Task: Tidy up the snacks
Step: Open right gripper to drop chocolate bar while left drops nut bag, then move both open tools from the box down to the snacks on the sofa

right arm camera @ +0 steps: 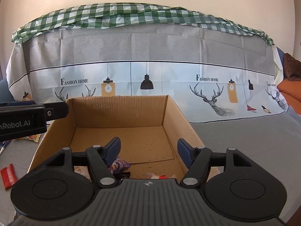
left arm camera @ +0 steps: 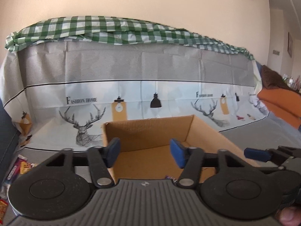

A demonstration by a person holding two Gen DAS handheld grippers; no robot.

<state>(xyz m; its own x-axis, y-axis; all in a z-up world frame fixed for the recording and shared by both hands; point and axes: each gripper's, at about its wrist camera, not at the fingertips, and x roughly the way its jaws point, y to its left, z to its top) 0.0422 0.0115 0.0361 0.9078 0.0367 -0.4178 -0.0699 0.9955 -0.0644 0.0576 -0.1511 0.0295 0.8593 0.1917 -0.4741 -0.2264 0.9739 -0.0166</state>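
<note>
My right gripper point(right arm camera: 148, 151) hangs over the near end of the cardboard box point(right arm camera: 120, 113), jaws spread wide and holding nothing. Just under them, on the box floor against the near wall, lie a purple wrapper point(right arm camera: 120, 164) and a red-and-white packet point(right arm camera: 156, 176), so some snacks are already in. My left gripper point(left arm camera: 144, 154) is spread and empty too, over the box's near left corner.

More snacks wait outside: a red packet point(right arm camera: 8, 176) on the grey cover left of the box, an orange one point(right arm camera: 31, 137) further back, and a loose pile point(left arm camera: 20, 166) at the left edge of my left view. I judge the next job is to fetch one of these. To do it well I should lift clear of the left wall before swinging out, come down flat on a packet, and pinch it across its middle.

The box's far half is bare, good room for dropping. To the right the cover lies open. Behind the box the printed cloth point(right arm camera: 207, 86) rises, so reaches past the far wall are closed off.
</note>
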